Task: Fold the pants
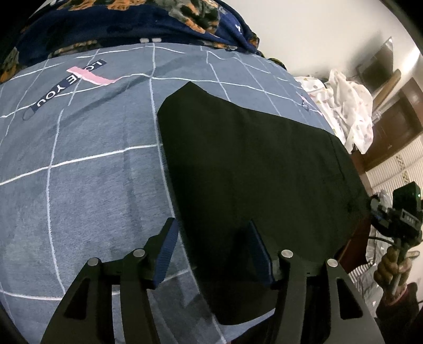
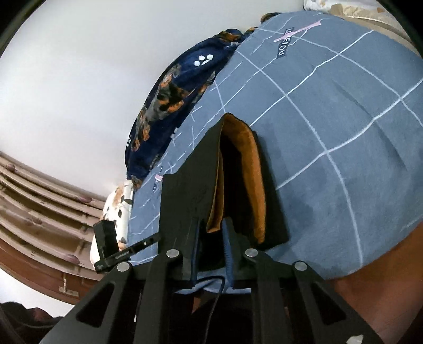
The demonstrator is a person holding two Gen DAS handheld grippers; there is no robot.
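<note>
- The left gripper [image 1: 211,246] hangs low over the bed [image 1: 79,172], its blue-padded fingers [image 1: 166,251] spread wide; one sits over the grey checked sheet, the other over the near left edge of the black pants [image 1: 251,172], with nothing held between them.
- The pants lie flat on the bed's right half, reaching from the near edge toward the far dark blue patterned blanket [image 1: 105,23].
- Only the left wrist view shows the person's right hand [image 1: 394,267] gripping a handle at far right, beside a heap of white spotted cloth [image 1: 349,105].
- The right gripper [image 2: 211,238] points along the pants [image 2: 185,190] from the near bed edge, its fingers drawn close on a raised layer of black fabric.
- Only the right wrist view reveals an orange lining [image 2: 251,169] inside the lifted cloth, and the bed [image 2: 343,132] stretching away right.
</note>
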